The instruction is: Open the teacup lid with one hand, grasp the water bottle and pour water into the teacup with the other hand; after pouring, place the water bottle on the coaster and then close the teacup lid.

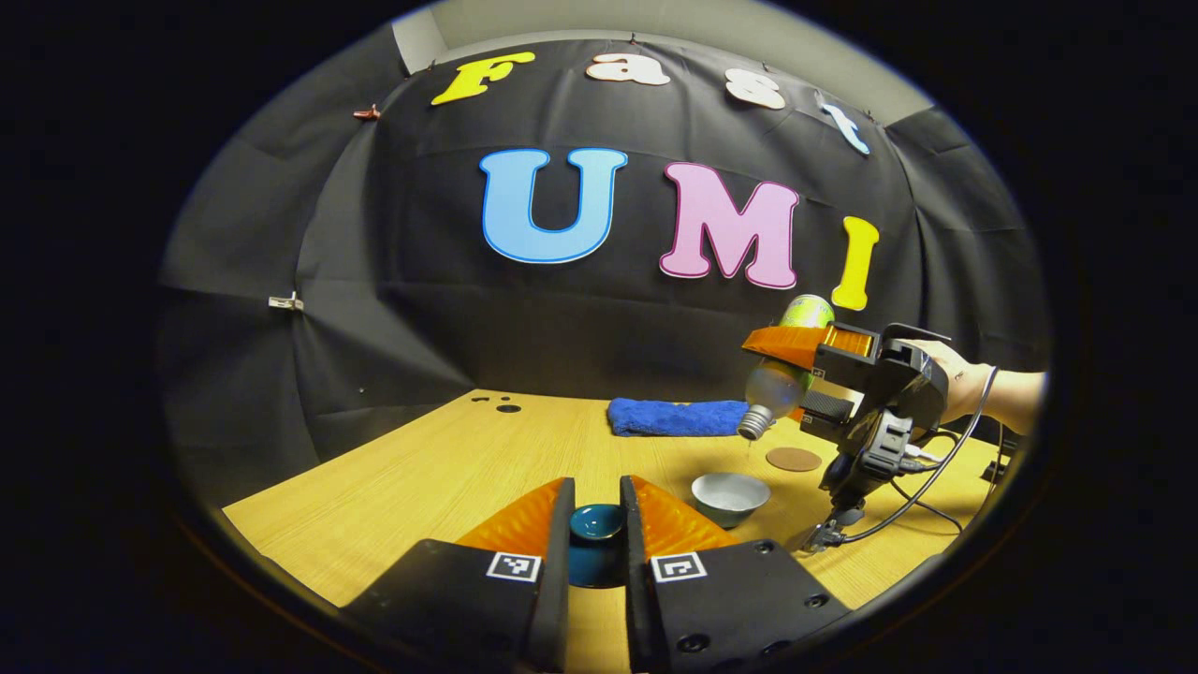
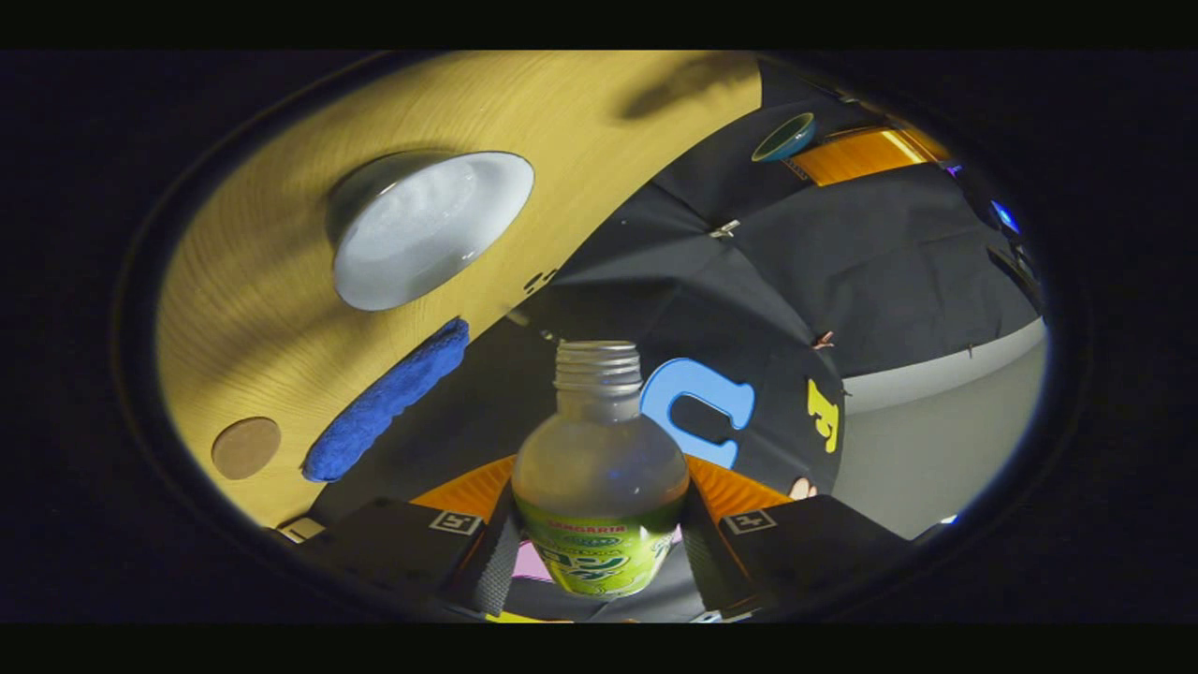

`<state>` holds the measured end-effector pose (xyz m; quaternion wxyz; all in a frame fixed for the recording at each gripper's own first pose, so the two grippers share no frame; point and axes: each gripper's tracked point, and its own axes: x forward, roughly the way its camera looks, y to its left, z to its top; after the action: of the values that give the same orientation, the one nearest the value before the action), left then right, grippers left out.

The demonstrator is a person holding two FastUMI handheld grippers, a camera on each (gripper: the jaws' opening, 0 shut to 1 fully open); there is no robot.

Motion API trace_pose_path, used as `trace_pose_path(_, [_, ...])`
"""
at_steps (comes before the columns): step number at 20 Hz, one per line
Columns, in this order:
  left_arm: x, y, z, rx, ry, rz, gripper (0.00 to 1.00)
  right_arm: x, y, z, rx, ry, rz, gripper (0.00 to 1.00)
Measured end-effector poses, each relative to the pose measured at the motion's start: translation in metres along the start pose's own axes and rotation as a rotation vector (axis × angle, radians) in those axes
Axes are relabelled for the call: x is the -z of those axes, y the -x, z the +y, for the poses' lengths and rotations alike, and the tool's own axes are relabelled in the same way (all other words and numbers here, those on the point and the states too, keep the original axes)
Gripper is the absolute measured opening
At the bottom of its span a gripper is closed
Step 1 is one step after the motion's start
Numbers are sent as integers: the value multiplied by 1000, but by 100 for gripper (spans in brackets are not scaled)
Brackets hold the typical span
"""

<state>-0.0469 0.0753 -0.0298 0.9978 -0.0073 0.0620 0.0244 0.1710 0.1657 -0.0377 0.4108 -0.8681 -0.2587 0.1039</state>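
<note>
My left gripper [image 1: 596, 484] is low over the near table, shut on the dark teal teacup lid [image 1: 597, 526], which sits between its fingers. The open pale teacup [image 1: 730, 494] stands on the wood just right of it. Above the cup my right gripper [image 1: 797, 363], held by a hand, grips the clear water bottle [image 1: 775, 386] with a green label, tilted so its open mouth points down toward the cup. In the right gripper view the bottle [image 2: 599, 468] is clamped in my right gripper [image 2: 599, 510], with the teacup [image 2: 426, 229] beyond. The left gripper and the lid [image 2: 784, 138] show far off.
A round cork coaster [image 1: 793, 459] lies behind the cup, seen again as the coaster [image 2: 245, 447]. A folded blue towel [image 1: 679, 417] lies at the back of the wooden table [image 1: 421, 468]. A cable [image 1: 898, 510] trails from the right gripper onto the table.
</note>
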Motion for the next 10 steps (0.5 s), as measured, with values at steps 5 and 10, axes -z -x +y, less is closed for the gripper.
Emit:
trace_pose_path(5, [-6,2,2,-11,-14,-11,29,0,-1,2,0,8,-5,77])
trace_pose_path(10, [-8,5,0,-16,-19,-15,29,-1,1,-3,-1,2,-6,78])
